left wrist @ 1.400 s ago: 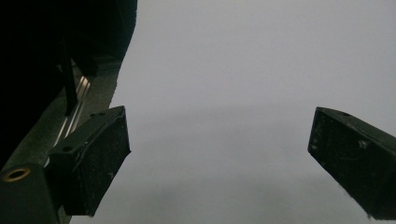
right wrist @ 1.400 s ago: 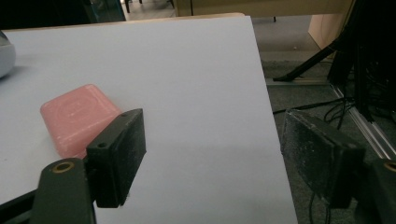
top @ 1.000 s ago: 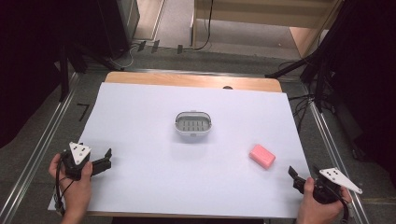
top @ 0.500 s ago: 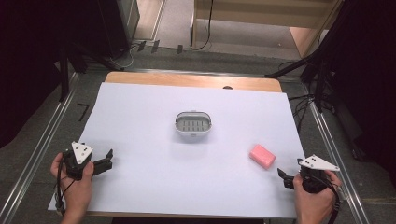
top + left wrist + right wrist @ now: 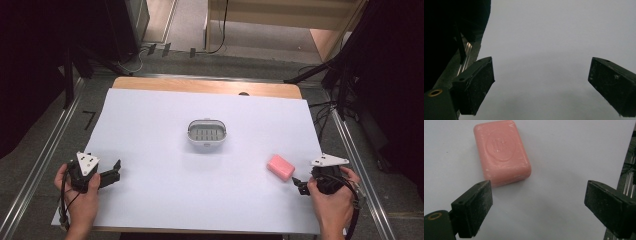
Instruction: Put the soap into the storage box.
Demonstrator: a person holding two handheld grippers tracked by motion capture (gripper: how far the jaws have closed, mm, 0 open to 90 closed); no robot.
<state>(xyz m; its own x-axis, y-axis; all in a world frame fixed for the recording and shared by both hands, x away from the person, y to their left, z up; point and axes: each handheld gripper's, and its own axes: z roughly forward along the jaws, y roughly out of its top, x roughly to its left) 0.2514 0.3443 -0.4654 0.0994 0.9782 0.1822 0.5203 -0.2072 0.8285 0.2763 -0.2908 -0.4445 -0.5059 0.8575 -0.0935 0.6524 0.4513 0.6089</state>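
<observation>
Each hand-held gripper (image 5: 111,176) is black with a grey three-cornered plate on top, blunt scuffed jaws, a brass-ringed screw hole and a trailing black cable.

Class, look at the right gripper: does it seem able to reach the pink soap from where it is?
Probably yes. The right gripper is open and just short of the soap, with bare white sheet between them.
</observation>
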